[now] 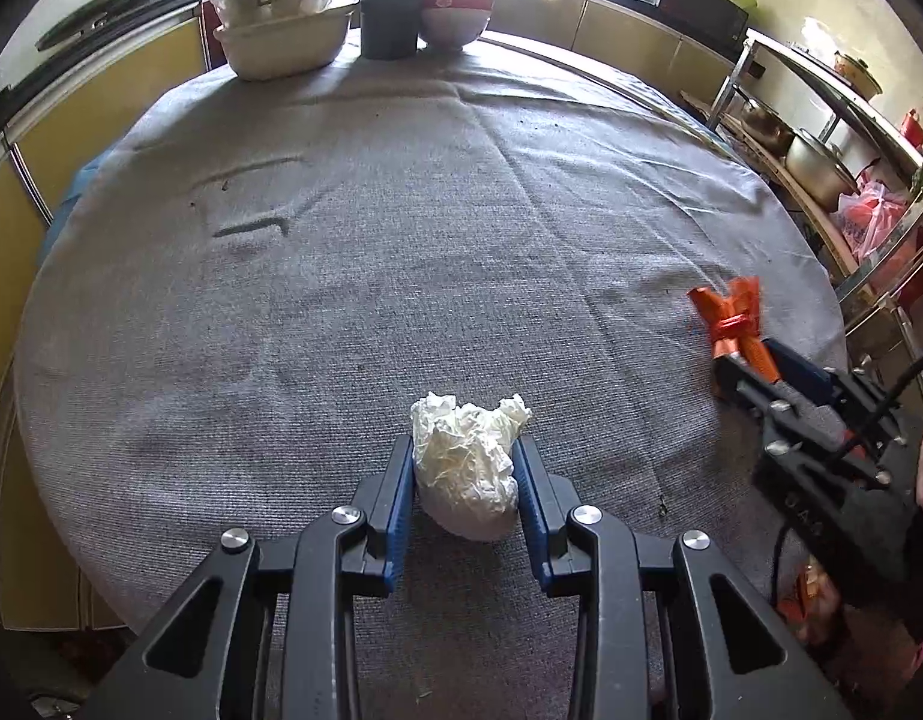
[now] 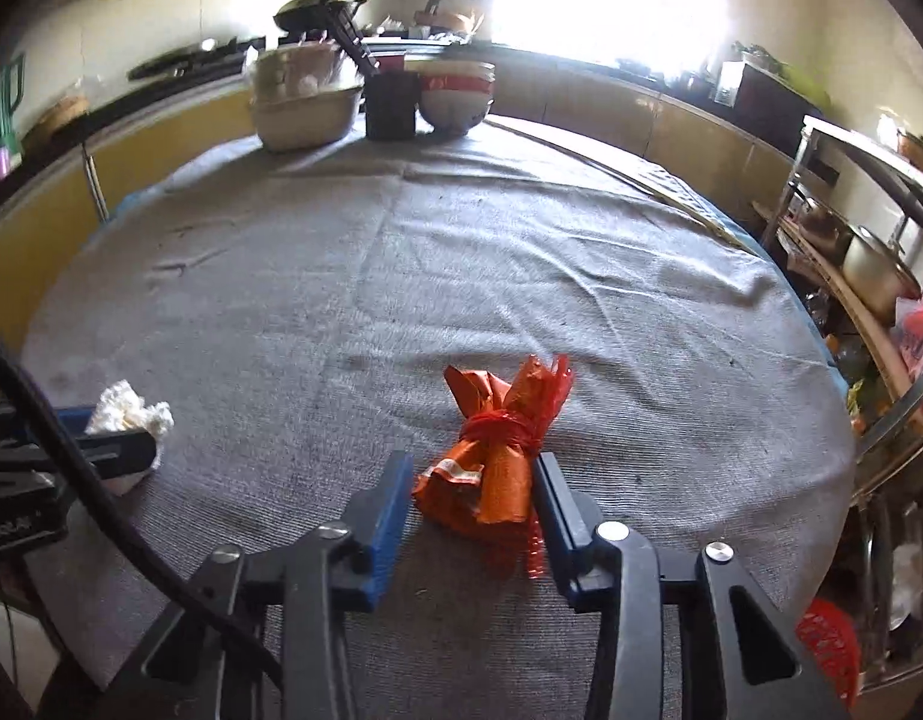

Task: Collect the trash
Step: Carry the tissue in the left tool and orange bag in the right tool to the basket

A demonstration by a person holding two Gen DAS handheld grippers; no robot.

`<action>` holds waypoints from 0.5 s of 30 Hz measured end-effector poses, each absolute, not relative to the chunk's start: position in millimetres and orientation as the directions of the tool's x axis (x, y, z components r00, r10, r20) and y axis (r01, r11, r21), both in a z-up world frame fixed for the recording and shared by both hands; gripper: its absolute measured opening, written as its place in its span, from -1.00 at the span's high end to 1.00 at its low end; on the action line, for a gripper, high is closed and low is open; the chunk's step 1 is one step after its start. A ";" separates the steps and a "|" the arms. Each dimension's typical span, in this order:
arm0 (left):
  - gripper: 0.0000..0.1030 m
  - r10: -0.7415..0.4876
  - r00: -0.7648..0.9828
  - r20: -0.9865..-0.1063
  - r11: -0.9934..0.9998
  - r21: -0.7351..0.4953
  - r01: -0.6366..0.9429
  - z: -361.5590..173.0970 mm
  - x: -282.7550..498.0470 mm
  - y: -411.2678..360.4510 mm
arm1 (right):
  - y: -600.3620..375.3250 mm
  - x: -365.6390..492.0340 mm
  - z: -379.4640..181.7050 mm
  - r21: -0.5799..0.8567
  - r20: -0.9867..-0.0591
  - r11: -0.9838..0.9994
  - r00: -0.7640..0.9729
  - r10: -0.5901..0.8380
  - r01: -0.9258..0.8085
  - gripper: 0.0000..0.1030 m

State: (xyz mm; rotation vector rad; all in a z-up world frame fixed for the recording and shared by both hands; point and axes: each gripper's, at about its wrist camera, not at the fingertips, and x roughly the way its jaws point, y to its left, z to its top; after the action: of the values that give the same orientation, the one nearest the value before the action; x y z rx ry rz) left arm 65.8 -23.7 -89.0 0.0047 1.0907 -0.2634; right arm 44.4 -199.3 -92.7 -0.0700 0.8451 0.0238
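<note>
both grippers angled down: left gripper (image 1: 464,468) clamps tissue (image 1: 467,462), right gripper (image 2: 475,495) wrapper (image 2: 491,456).

The grey-clothed round worktop (image 1: 341,300) runs off the lower edge. The crumpled white paper wad (image 2: 131,414) is partly hidden behind the left hand-held gripper (image 2: 101,450).

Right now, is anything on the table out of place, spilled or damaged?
Nothing is spilled or broken. Two pieces of trash stand out: a crumpled white tissue in the left gripper and an orange wrapper bundle in the right gripper. The grey tablecloth is wrinkled, with dark crumbs.
</note>
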 end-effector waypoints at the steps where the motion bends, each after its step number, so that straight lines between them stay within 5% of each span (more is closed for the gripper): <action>1: 0.35 -0.194 0.444 -0.875 0.971 -0.108 0.212 -87.5 64.4 -25.2 | -202.2 43.0 -90.2 -0.039 -0.744 0.998 0.668 0.002 -0.046 0.20; 15: 0.35 -0.116 0.593 -0.797 0.975 0.021 0.220 -36.3 31.5 -41.9 | -241.7 -2.8 -44.3 0.263 -0.640 0.963 0.738 0.214 -0.050 0.21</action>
State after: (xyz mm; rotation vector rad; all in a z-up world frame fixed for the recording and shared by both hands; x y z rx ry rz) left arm 31.5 -41.9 -36.3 0.1221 0.9163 -0.1961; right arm -2.8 -241.7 -44.3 0.2360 0.7280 0.1463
